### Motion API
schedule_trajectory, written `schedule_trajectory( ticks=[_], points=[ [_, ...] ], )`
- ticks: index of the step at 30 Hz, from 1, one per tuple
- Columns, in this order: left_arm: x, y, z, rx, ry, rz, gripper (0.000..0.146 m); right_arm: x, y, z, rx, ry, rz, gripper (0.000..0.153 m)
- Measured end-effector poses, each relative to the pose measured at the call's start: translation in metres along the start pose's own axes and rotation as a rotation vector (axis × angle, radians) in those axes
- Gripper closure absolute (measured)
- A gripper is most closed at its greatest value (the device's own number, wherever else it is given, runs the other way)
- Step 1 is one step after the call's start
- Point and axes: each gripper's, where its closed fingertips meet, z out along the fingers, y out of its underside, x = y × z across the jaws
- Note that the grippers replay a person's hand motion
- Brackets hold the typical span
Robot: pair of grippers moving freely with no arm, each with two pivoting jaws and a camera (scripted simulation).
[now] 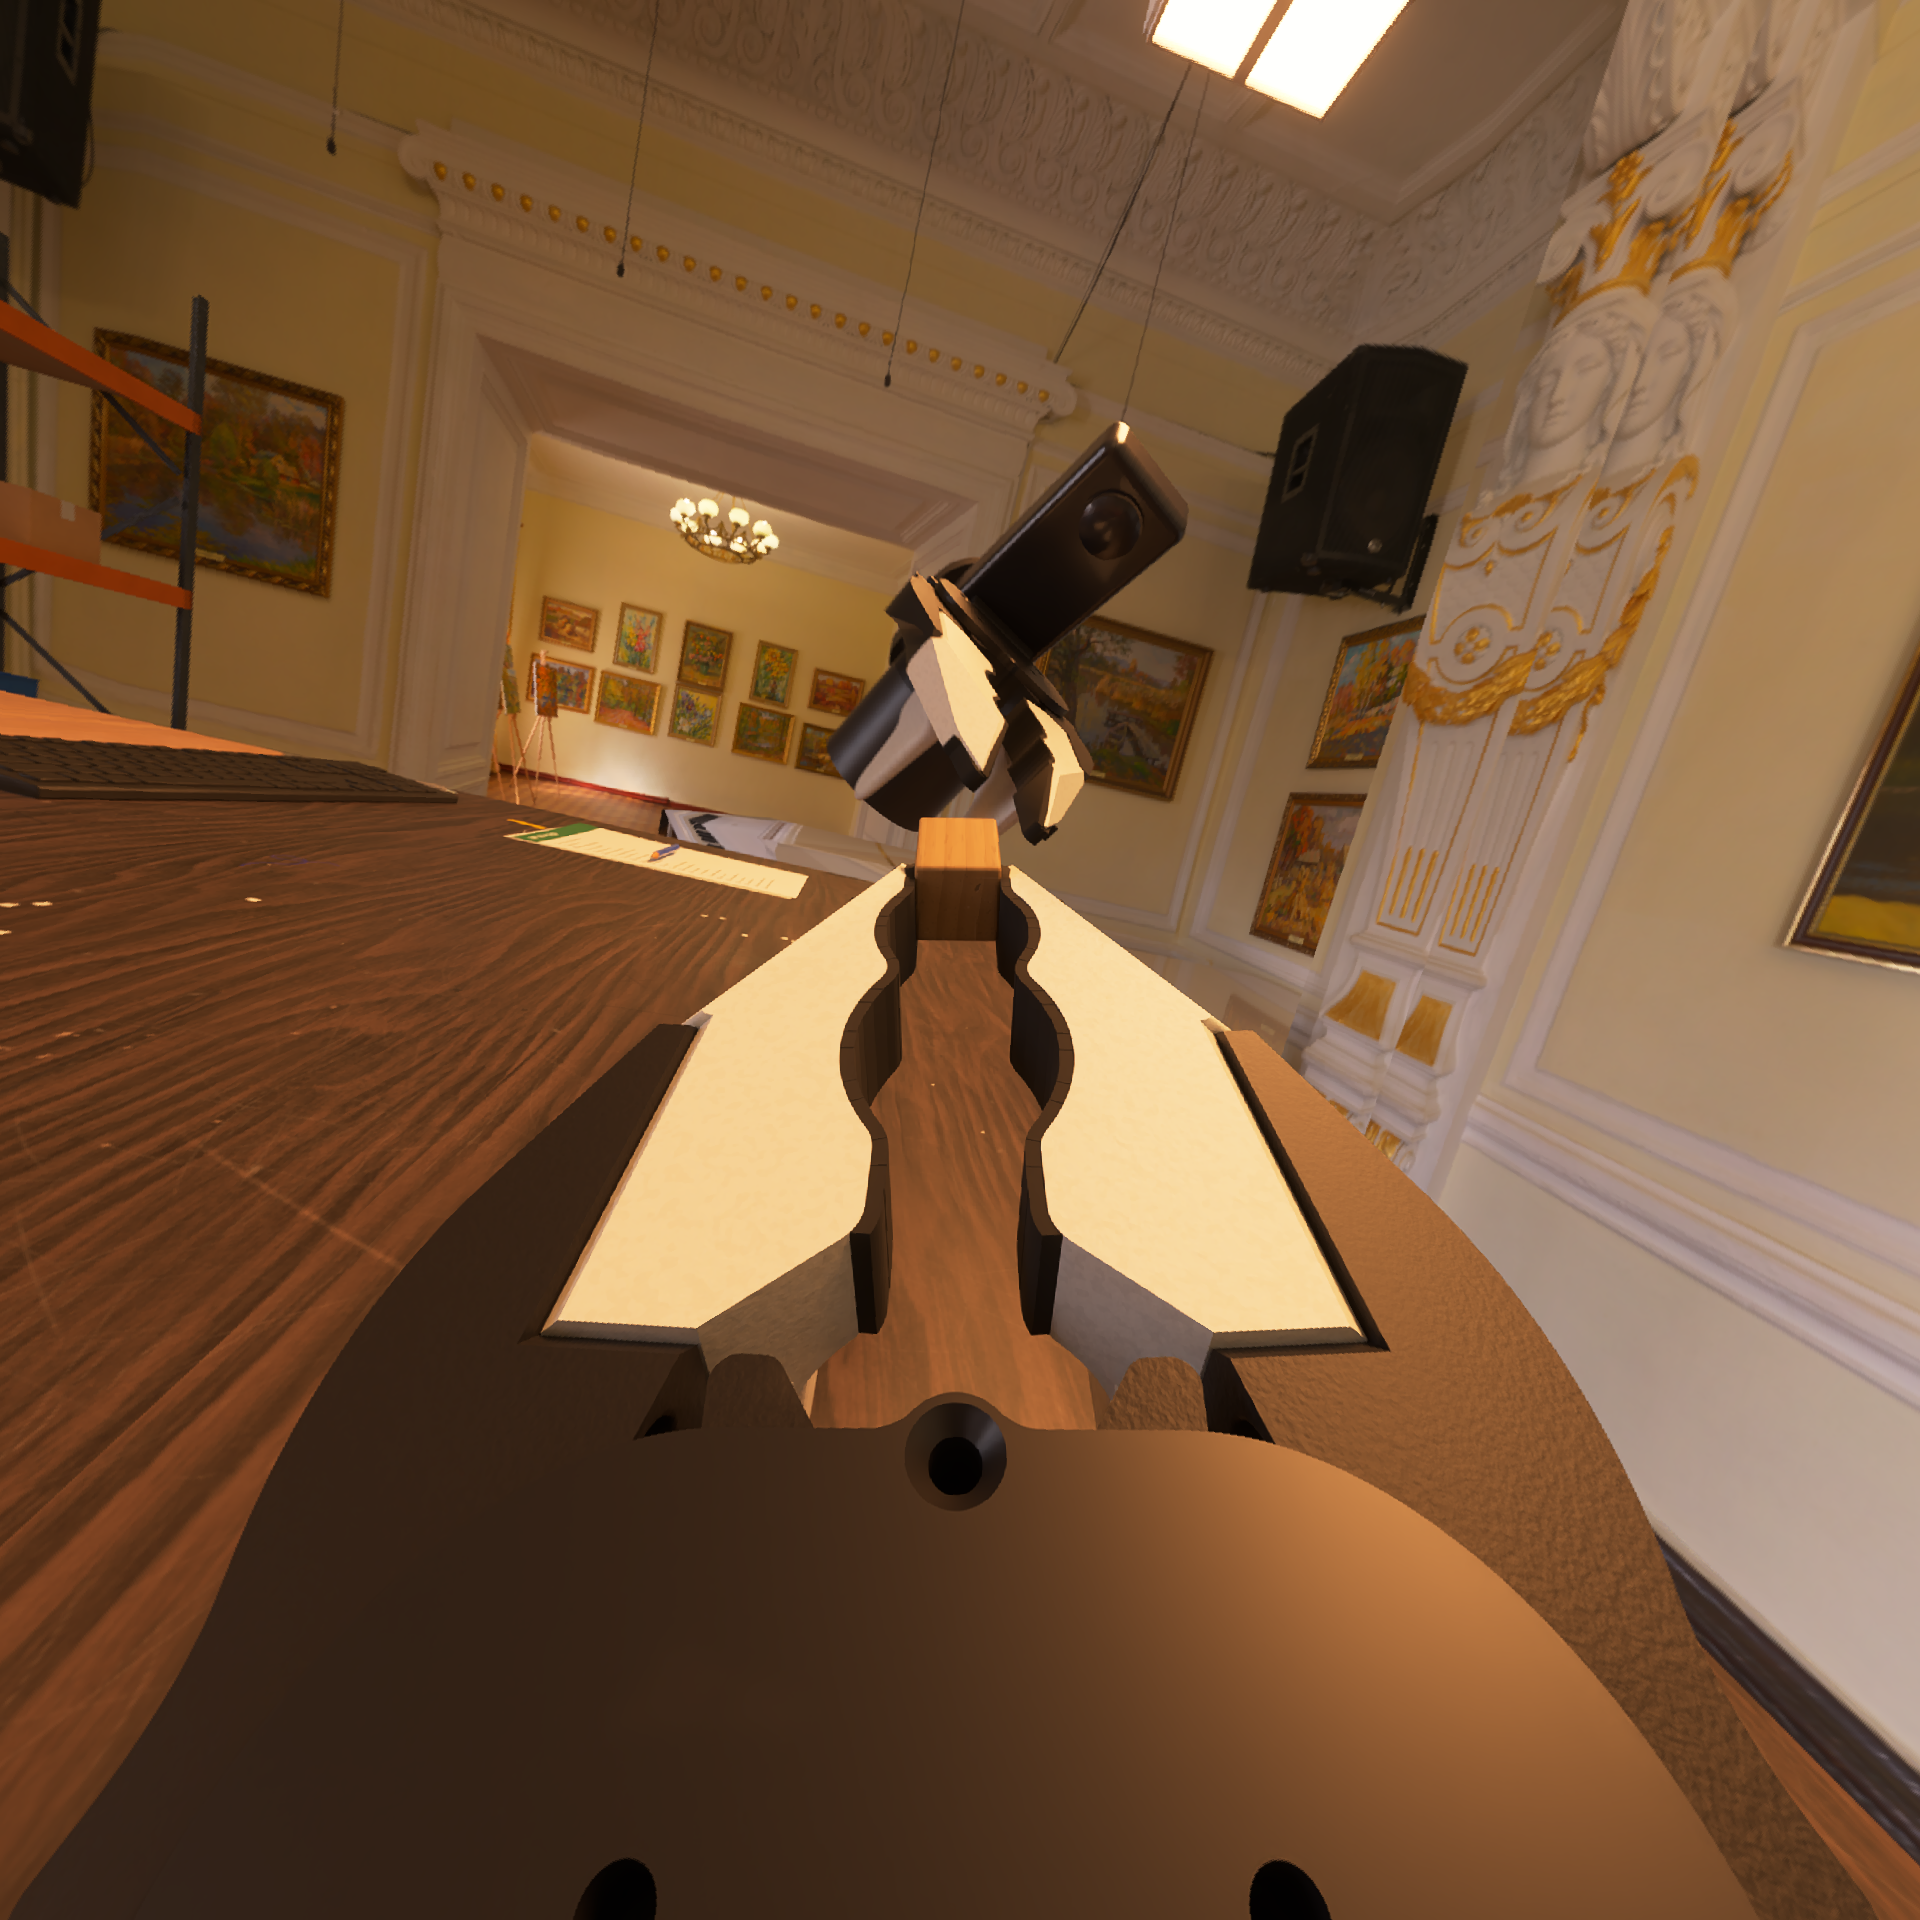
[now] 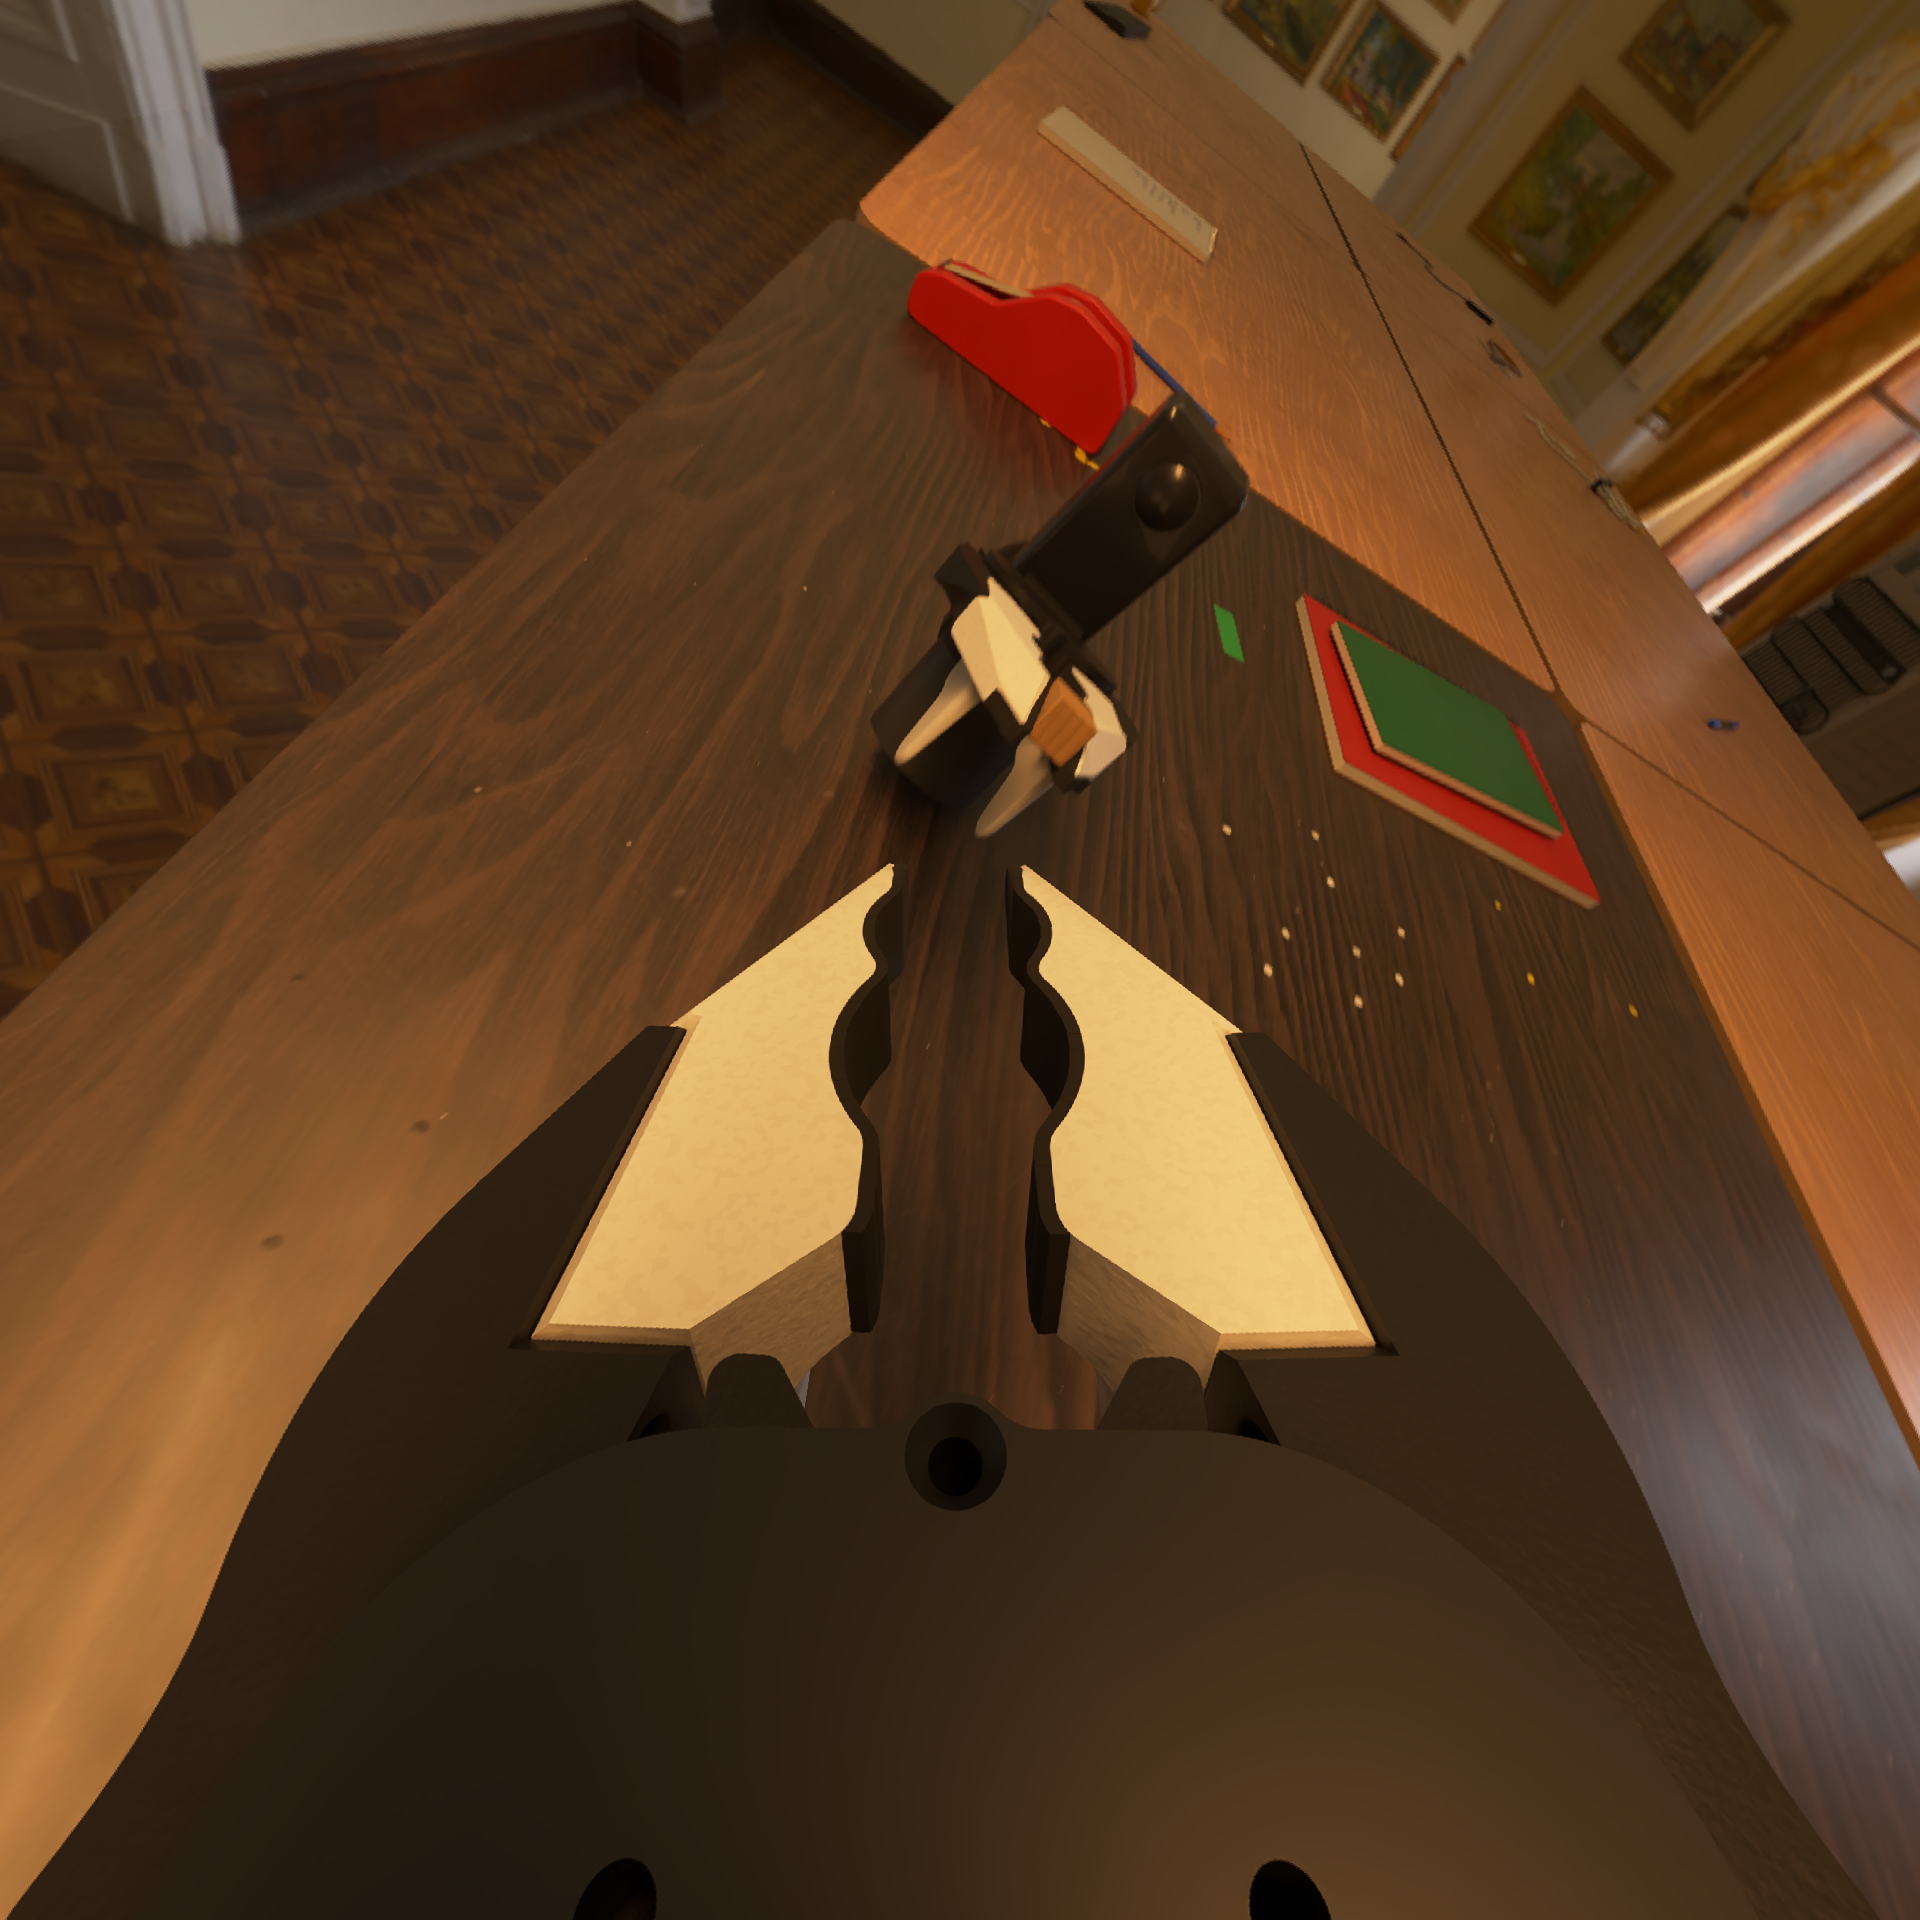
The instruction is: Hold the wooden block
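Left gripper [image 1: 957, 883] pinches the wooden block [image 1: 958, 878] at its very fingertips above the table [image 1: 312, 1039], right gripper [image 2: 954, 883] hangs nearby, narrowly parted and empty; such a shallow pinch could let it slip.

Left wrist cam sits low, looking along the table [image 1: 312, 1039]. Right one looks down from higher. Both catch the wooden block [image 1: 958, 894].

— How many of each?
— One wooden block [image 1: 958, 891], two grippers (two fingers [image 1: 769, 1091] apiece), one red tape dispenser [image 2: 1023, 348], one keyboard [image 1: 208, 774]
— Boards?
— Two, green board [image 2: 1439, 722] on red board [image 2: 1558, 868]
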Motion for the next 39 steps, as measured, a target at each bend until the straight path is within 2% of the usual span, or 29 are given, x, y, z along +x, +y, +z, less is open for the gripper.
schedule_trajectory(
  ticks=[5, 8, 14, 21, 29, 39],
  points=[
    [-0.003, 0.001, 0.001, -0.005, -0.021, 0.004, 0.132, -0.016, 0.013, -0.024, -0.019, 0.053, 0.046, 0.133],
    [-0.005, 0.0, -0.001, 0.008, -0.027, -0.011, 0.132, -0.016, 0.013, -0.036, 0.024, 0.127, 0.066, 0.133],
    [-0.006, 0.0, 0.001, -0.002, -0.002, -0.028, 0.132, 0.005, 0.029, -0.046, 0.195, 0.398, 0.12, 0.133],
    [-0.005, 0.0, 0.0, 0.002, 0.025, -0.047, 0.132, 0.028, 0.066, -0.044, 0.26, 0.671, 0.098, 0.133],
    [-0.004, -0.002, -0.001, 0.019, 0.032, -0.042, 0.132, 0.032, 0.08, -0.029, 0.174, 0.715, 0.015, 0.135],
    [-0.007, -0.002, 0.0, 0.021, 0.012, -0.038, 0.132, 0.033, 0.08, -0.029, 0.118, 0.79, -0.096, 0.136]
  ],
)
